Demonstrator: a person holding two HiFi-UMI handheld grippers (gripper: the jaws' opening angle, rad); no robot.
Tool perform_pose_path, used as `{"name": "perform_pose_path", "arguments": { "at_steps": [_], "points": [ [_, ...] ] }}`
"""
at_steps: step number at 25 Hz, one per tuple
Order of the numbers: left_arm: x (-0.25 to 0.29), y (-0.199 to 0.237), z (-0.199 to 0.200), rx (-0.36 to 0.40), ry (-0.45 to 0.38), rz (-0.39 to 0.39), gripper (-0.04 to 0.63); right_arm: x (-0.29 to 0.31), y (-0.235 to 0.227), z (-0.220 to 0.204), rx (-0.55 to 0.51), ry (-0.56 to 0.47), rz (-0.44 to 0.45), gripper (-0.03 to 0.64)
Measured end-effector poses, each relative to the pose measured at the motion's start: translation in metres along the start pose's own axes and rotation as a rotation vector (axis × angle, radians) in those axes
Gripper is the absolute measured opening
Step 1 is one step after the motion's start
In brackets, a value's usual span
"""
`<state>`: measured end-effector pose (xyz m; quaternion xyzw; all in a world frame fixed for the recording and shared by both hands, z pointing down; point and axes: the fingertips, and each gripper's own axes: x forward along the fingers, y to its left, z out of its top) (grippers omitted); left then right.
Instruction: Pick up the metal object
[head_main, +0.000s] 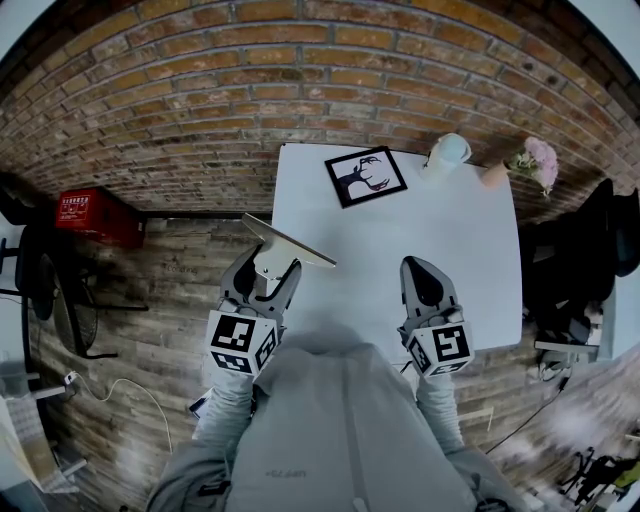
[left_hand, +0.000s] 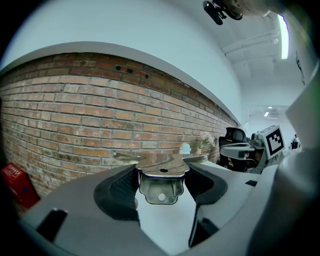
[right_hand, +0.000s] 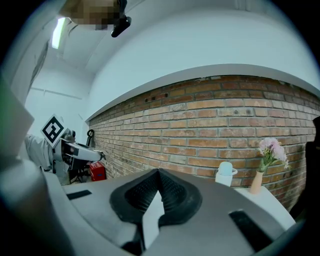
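The metal object is a shiny bracket with a flat plate on top. My left gripper is shut on it and holds it up over the left edge of the white table. In the left gripper view the metal bracket sits between the two dark pads, its holed tab pointing down, and the left gripper grips its sides. My right gripper hovers over the table's near part. It holds nothing. In its own view the right gripper has its ribbed pads meeting at the tip.
A black-framed picture lies at the table's far side. A white lidded cup and a small vase of pink flowers stand at the far right corner. On the wooden floor at left sits a red crate, and a black chair is at the right.
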<state>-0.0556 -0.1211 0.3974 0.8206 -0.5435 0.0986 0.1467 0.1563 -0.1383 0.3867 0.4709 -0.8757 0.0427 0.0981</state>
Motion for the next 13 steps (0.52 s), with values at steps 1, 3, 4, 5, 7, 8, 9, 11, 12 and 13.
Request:
{"name": "perform_pose_path", "arguments": {
  "at_steps": [1, 3, 4, 5, 7, 8, 9, 11, 12, 13],
  "points": [
    [-0.0001, -0.0006, -0.0001, 0.0, 0.001, -0.001, 0.301, -0.0004, -0.0001, 0.0001, 0.0, -0.001, 0.001, 0.023],
    [-0.0003, -0.0017, -0.0006, 0.002, 0.002, -0.003, 0.301, -0.0012, 0.0001, 0.0001, 0.0, -0.003, 0.004, 0.023],
    [-0.0005, -0.0021, -0.0011, 0.002, 0.003, -0.005, 0.301, -0.0017, 0.0004, 0.0, 0.0, -0.004, 0.004, 0.023],
    [-0.0009, -0.0026, -0.0016, 0.003, 0.005, -0.007, 0.301, -0.0023, 0.0007, -0.0002, 0.0, -0.004, 0.004, 0.023],
    [-0.0017, -0.0035, -0.0025, 0.004, 0.008, -0.009, 0.301, -0.0034, 0.0012, -0.0006, 0.002, -0.004, 0.004, 0.023],
    [-0.0018, -0.004, -0.0028, 0.005, 0.009, -0.01, 0.301, -0.0038, 0.0013, -0.0008, 0.004, -0.003, 0.004, 0.023],
    [-0.0018, -0.0045, -0.0032, 0.005, 0.01, -0.011, 0.301, -0.004, 0.0013, -0.0011, 0.005, -0.003, 0.005, 0.023],
    [-0.001, -0.0059, -0.0043, 0.005, 0.013, -0.014, 0.301, -0.0046, 0.0007, -0.0018, 0.006, -0.002, 0.006, 0.023],
    [-0.0004, -0.0067, -0.0049, 0.006, 0.014, -0.016, 0.301, -0.005, 0.0002, -0.0023, 0.008, -0.002, 0.006, 0.023],
    [0.0002, -0.0076, -0.0056, 0.007, 0.015, -0.017, 0.301, -0.0054, -0.0002, -0.0027, 0.009, -0.003, 0.005, 0.023]
  ]
}}
